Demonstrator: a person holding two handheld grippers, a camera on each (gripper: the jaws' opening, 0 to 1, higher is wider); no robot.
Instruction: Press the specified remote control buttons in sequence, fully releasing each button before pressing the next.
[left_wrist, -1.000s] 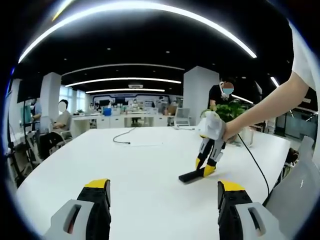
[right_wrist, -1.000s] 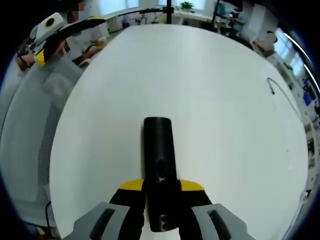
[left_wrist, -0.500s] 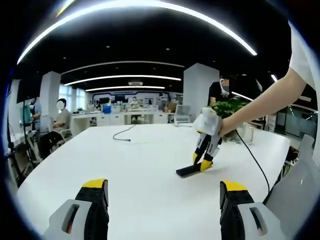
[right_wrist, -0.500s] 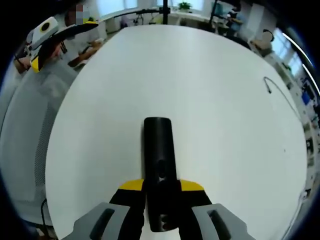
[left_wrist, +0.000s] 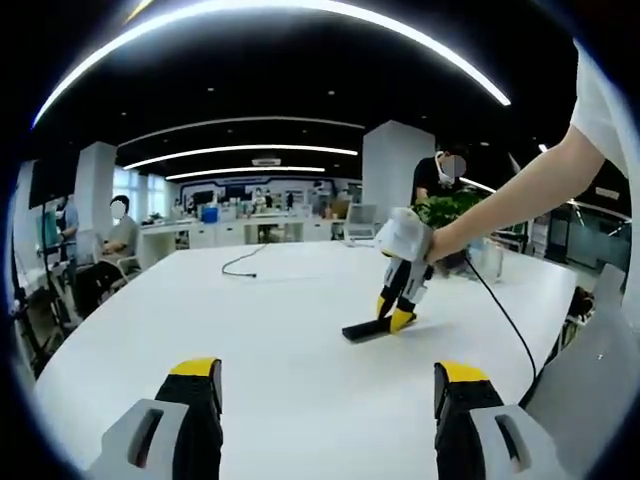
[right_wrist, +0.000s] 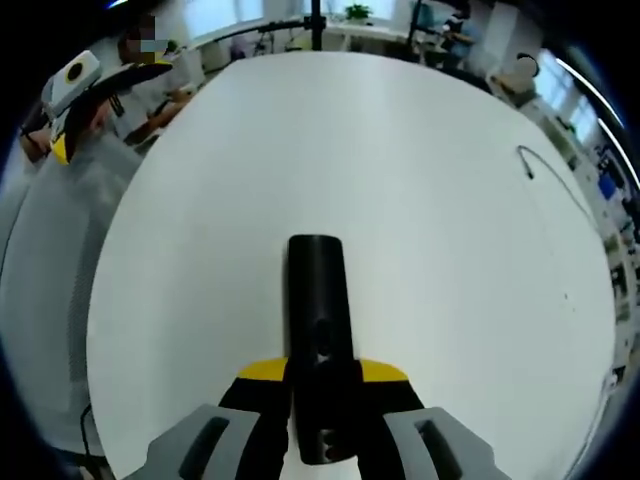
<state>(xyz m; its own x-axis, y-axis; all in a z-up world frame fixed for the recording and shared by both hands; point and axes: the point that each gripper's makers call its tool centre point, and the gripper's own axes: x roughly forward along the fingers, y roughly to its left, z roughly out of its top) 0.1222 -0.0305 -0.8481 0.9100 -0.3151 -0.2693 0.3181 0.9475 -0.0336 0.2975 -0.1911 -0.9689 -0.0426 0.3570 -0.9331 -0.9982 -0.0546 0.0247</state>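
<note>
White table (left_wrist: 250, 330), rounded edge, matte top. Black remote (right_wrist: 320, 340) lies flat on it, long axis pointing away in the right gripper view. Thin dark cable (left_wrist: 240, 266) lies on the far part, well apart from the remote.

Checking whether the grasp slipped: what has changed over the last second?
The right gripper, shut on the remote, has carried it across the table, leftward and farther off in the left gripper view. The grasp looks unchanged; the left gripper stays open.
</note>
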